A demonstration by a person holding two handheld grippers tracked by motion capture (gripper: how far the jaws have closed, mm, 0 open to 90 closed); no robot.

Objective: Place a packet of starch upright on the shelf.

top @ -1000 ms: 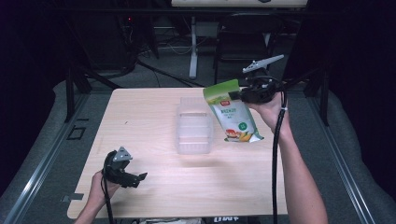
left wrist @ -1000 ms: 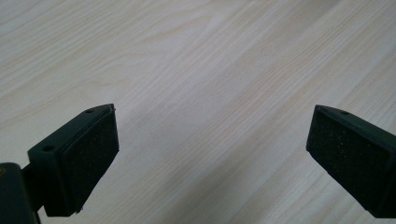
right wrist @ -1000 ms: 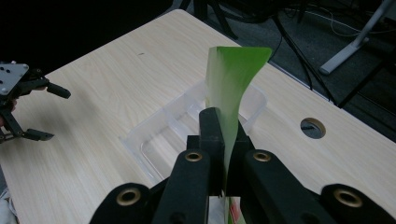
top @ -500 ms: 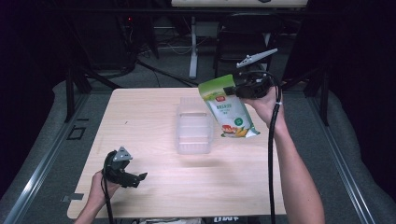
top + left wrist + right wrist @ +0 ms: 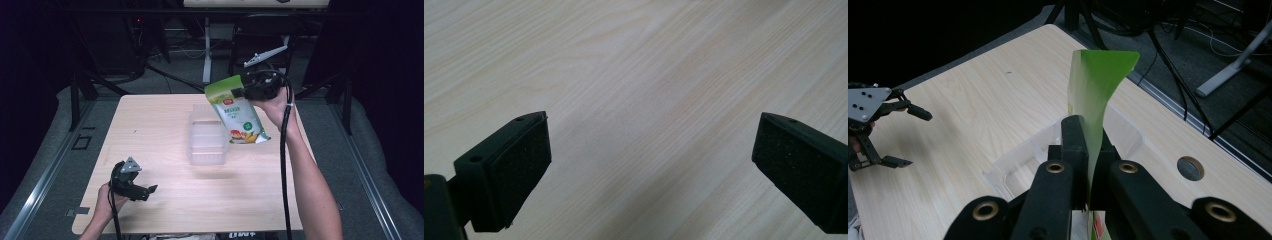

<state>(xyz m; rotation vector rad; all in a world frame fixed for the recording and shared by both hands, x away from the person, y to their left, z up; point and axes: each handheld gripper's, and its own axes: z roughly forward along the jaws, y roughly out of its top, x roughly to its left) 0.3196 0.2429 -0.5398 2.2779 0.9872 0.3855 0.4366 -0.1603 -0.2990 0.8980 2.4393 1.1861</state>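
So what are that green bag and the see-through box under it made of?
The green snack pouch looks like thin glossy plastic film: it bends where the right claw pinches its top edge, and its print shines. The clear container seems rigid transparent plastic, slightly frosted, since the wooden table shows through its walls.

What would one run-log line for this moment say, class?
right gripper: shut on pouch, above table | tray: beside pouch | left gripper: open, near table front edge
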